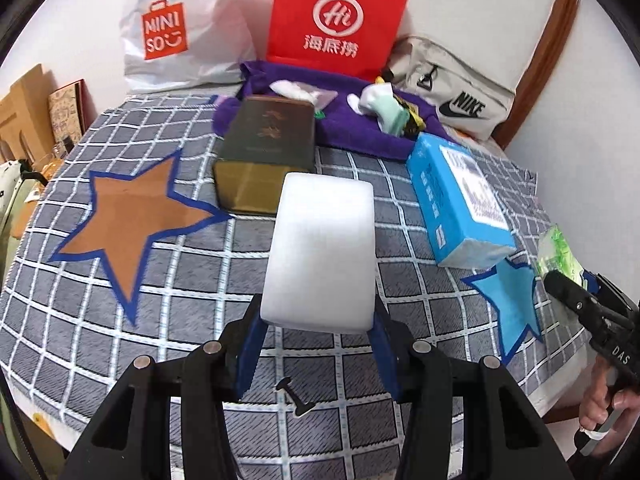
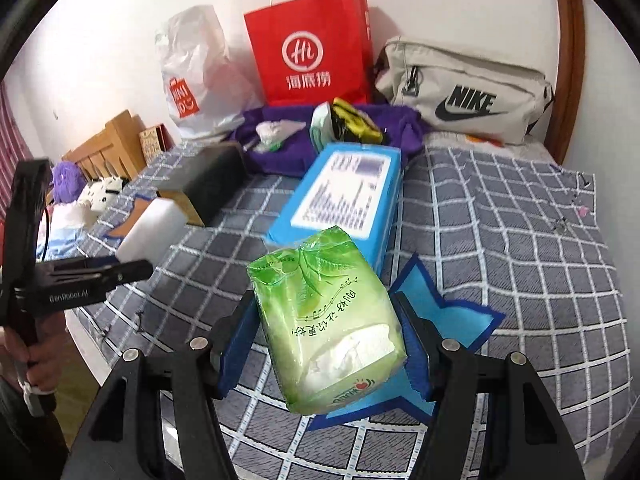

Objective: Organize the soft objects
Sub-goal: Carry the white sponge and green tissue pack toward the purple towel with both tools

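My left gripper (image 1: 318,320) is shut on a white foam block (image 1: 322,252) and holds it above the checked blanket, right of an orange star patch (image 1: 128,220). The block also shows in the right wrist view (image 2: 150,228). My right gripper (image 2: 326,340) is shut on a green tissue pack (image 2: 328,312) and holds it over a blue star patch (image 2: 452,320). In the left wrist view the pack (image 1: 558,250) shows at the right edge, beside the blue star (image 1: 512,300).
A blue tissue box (image 1: 460,204) and a dark green tin (image 1: 268,148) lie on the blanket. A purple towel (image 1: 360,132) with small items lies behind them. A Miniso bag (image 1: 176,28), a red paper bag (image 1: 336,20) and a Nike pouch (image 1: 456,92) stand by the wall.
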The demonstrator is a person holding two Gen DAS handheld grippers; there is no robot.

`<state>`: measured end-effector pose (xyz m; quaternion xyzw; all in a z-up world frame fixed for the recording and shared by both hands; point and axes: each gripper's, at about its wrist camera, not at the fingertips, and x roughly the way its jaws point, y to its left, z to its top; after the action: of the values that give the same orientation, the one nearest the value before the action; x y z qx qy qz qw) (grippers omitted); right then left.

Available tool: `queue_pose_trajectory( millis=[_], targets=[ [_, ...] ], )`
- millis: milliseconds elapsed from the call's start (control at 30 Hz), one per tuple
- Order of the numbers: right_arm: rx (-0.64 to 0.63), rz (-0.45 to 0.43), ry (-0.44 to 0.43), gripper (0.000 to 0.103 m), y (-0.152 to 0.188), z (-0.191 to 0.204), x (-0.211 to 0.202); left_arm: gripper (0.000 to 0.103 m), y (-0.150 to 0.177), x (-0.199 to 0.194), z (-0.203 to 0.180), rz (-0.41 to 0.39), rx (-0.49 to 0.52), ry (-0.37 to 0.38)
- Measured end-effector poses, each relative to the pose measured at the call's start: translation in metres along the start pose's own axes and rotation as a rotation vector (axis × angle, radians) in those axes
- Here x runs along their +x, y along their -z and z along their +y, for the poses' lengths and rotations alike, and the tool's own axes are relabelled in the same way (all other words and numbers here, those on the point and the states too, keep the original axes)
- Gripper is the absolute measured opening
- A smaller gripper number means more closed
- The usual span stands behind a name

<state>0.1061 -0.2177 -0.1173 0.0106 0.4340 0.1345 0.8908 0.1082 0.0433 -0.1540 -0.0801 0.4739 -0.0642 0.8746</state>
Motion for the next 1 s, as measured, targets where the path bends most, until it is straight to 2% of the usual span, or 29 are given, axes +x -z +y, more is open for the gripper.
queue_pose_trajectory(
  millis=[600,1000],
  targets=[
    [-0.007,-0.112,-0.008,0.065,-0.064,0.002,-0.046,0.047,-0.049,-0.063,0.001,-0.122,0.002,-0.061],
    [-0.02,-0.142,-0.013,0.065,-0.091,-0.002,-0.036,0.048,-0.077,-0.06,0.005,-0.14,-0.012,-0.08]
  ],
)
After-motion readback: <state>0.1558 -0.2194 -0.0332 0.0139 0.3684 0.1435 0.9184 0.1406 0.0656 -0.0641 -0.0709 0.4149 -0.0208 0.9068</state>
